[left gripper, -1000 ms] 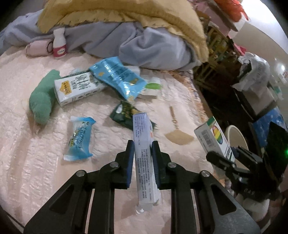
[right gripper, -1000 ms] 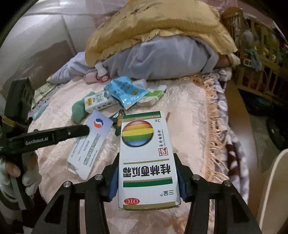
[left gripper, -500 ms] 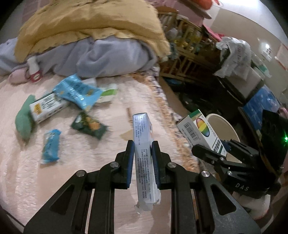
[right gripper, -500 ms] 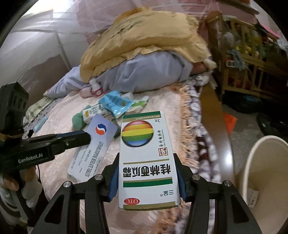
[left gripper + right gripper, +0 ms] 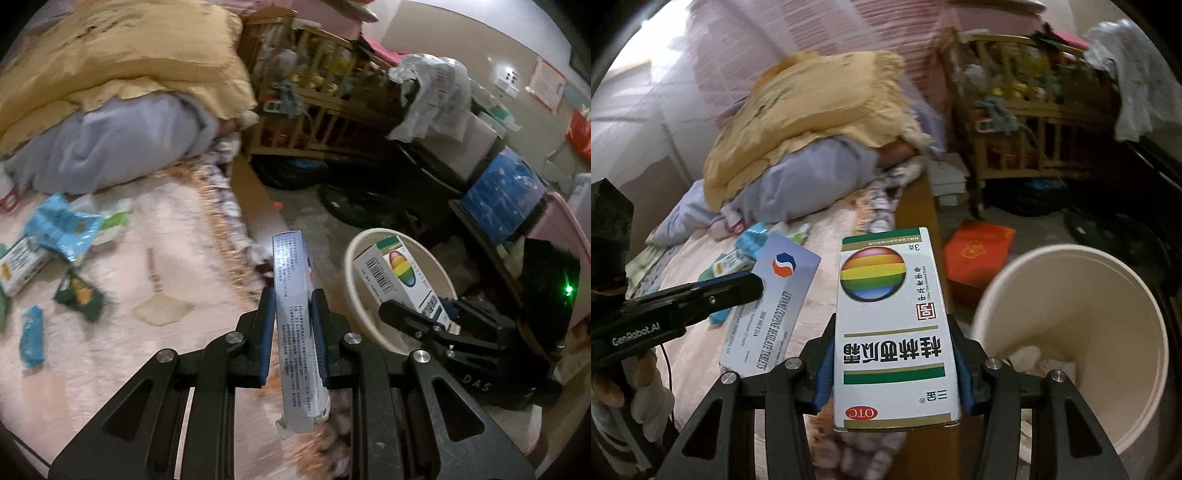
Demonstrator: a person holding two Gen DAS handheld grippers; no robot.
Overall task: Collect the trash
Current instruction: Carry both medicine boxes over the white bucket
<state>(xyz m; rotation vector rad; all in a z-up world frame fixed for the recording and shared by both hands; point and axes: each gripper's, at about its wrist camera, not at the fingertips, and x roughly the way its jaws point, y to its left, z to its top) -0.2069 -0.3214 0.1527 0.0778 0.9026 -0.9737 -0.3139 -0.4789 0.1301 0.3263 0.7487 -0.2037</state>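
My left gripper (image 5: 291,306) is shut on a thin pale tablet box (image 5: 295,332), held on edge above the bed's fringed side; the box also shows in the right wrist view (image 5: 775,306). My right gripper (image 5: 892,332) is shut on a white medicine box with a rainbow ball (image 5: 892,328), held beside the cream trash bin (image 5: 1108,314). In the left wrist view that box (image 5: 399,277) hangs over the bin's mouth (image 5: 354,258). Several wrappers lie on the bed: a blue bag (image 5: 59,229), a dark green packet (image 5: 79,291), a small blue packet (image 5: 33,336).
A yellow and grey quilt pile (image 5: 110,110) lies at the bed's head. A wooden crib (image 5: 317,103) stands beyond the bed. A red packet (image 5: 979,251) lies on the floor. Dark bags and stacked boxes (image 5: 498,192) crowd the floor beside the bin.
Both grippers swung right, away from the bed's middle toward the bin, each keeping its box. The bin has come into full view and the rainbow box is now over it.
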